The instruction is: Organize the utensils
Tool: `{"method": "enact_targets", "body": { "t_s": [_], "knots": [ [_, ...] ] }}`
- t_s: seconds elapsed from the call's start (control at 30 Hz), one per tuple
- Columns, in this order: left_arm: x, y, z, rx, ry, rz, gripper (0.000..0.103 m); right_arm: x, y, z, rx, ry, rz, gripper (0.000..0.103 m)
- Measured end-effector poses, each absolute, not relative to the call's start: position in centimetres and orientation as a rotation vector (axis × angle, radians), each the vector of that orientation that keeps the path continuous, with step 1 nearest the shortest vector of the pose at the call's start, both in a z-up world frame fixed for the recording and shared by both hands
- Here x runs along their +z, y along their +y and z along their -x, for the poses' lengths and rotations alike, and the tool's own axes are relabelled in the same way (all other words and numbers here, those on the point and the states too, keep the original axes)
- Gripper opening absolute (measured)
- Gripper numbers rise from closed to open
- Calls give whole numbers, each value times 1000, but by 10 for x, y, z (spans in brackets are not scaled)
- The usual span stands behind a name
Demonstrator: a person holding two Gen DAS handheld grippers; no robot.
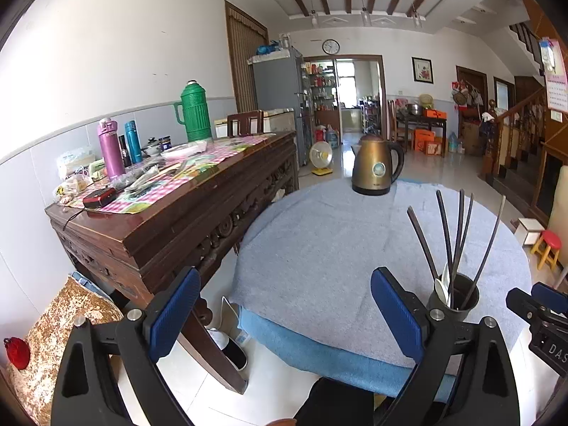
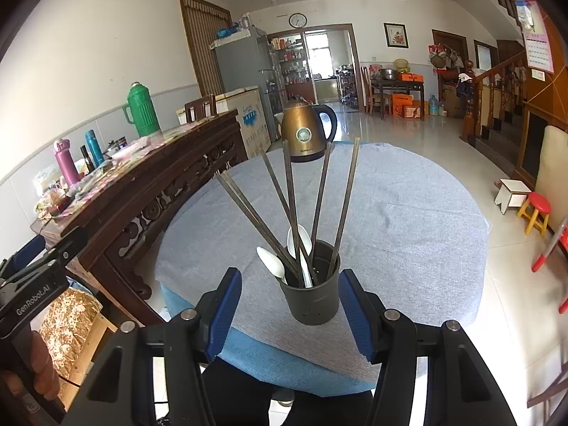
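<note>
A dark grey utensil holder stands upright near the front edge of the round table, which is covered with a grey cloth. It holds several long dark chopsticks fanned out and two white spoons. My right gripper is open, and the holder stands just ahead between its blue pads; they are not pressing on it. My left gripper is open and empty over the table's front left edge. The holder is to its right, and the right gripper shows at the frame edge.
A bronze electric kettle stands at the table's far side. A carved wooden sideboard with flasks and clutter runs close along the table's left. A hand holds the left gripper's handle. Stools and stairs are at the right.
</note>
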State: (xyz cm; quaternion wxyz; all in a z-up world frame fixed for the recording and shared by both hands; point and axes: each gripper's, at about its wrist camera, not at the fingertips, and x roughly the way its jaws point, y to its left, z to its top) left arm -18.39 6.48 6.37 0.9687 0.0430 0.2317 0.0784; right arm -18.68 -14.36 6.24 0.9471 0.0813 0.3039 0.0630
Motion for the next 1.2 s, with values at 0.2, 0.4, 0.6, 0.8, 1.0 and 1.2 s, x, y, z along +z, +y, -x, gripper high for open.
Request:
{"method": "enact_targets", "body": {
  "t_s": [0.2,0.4,0.6,0.8,1.0,1.2],
  "knots": [
    [55,50,173,131,511,-102,97,52,-147,180,118,645,-155,61],
    [43,32,157,105,558,-139,97,42,-164,173,86,659,-174,61],
    [32,16,141,75,600,-160,97,28,-178,161,60,689,-202,61],
    [16,6,117,58,662,-177,97,16,-185,143,51,726,-209,61],
    [-2,2,96,45,728,-181,97,0,-190,124,42,768,-221,61],
    [-14,1,82,31,768,-180,97,-6,-194,110,30,777,-231,61]
  ]
}}
